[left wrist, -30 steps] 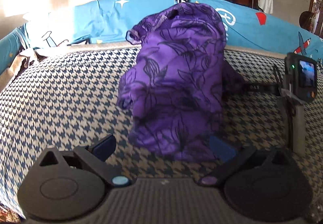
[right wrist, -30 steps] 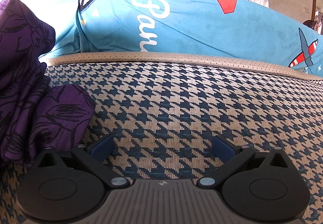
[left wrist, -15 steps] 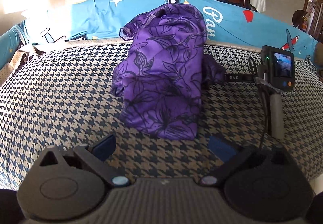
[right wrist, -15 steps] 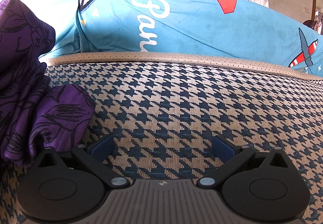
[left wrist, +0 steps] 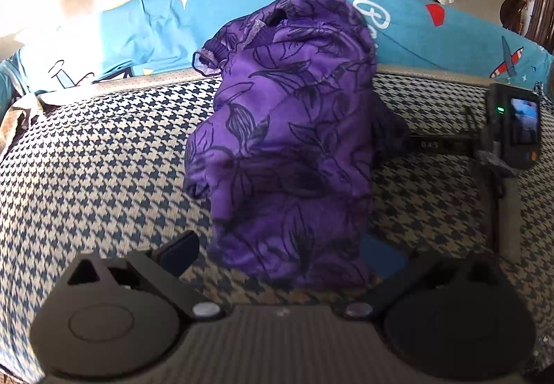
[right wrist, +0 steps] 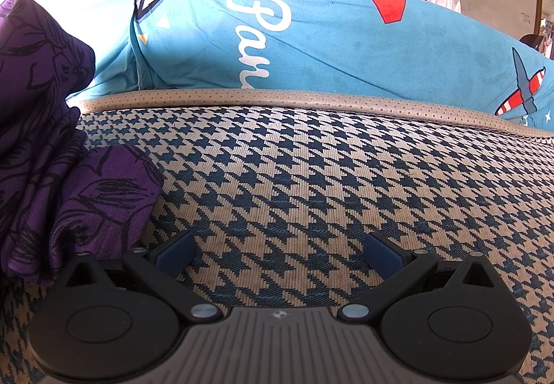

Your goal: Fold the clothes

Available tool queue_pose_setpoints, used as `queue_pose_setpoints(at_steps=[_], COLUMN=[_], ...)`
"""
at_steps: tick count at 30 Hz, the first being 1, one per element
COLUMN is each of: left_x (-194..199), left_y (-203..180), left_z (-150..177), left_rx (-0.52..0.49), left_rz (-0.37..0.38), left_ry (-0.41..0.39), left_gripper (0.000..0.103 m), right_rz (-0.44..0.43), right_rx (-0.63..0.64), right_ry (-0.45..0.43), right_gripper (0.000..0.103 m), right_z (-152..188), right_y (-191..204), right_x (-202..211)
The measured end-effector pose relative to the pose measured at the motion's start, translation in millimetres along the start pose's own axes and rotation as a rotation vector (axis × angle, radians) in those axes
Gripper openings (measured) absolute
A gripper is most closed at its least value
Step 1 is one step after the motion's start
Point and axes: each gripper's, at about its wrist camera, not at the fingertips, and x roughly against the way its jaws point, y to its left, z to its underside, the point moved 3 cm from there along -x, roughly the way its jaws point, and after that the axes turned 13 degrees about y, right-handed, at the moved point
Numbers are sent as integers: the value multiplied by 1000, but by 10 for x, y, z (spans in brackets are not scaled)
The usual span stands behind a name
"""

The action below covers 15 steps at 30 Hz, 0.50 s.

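A purple garment (left wrist: 291, 142), thin soft cloth printed with black line-drawn leaves, sits bunched in a tall crumpled heap on a mattress (left wrist: 104, 159) covered in coarse woven houndstooth, dark blue on cream. A gathered, frilled edge shows at the heap's top, toward 11 o'clock. Behind it lies a smooth blue cushion (left wrist: 138, 34) printed with white stars, script lettering and a red-and-white plane; a dotted beige piping band runs along the mattress edge beneath it. In the left wrist view the left gripper (left wrist: 282, 254) has its blue-padded fingers spread wide and holding nothing; the heap's lower hem lies between them at 12 o'clock, covering part of the right pad, though contact cannot be told. At 3 o'clock in that view stands the right gripper's black camera body with a lit screen. In the right wrist view the right gripper (right wrist: 278, 250) is likewise spread wide and empty, resting low over bare houndstooth, with the garment's folded edge at 9 o'clock just beside its left finger (right wrist: 175, 252).
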Motion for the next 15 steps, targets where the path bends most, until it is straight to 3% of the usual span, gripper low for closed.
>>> queue_pose_setpoints(at_steps=[4, 7, 11, 15], left_x=[-194, -283, -329, -333], left_y=[117, 232, 348, 337], left_z=[-183, -225, -214, -164], left_rx=[36, 102, 121, 113], left_rz=[-6, 42, -26, -47], left_ry=[20, 23, 13, -7], left_gripper=[103, 103, 103, 103], right_rz=[0, 0, 0, 0], right_rx=[0, 0, 0, 0], right_ry=[0, 0, 0, 0], right_gripper=[103, 103, 103, 103], right_z=[-1, -1, 0, 1], right_y=[0, -1, 0, -1], right_x=[-1, -1, 0, 1])
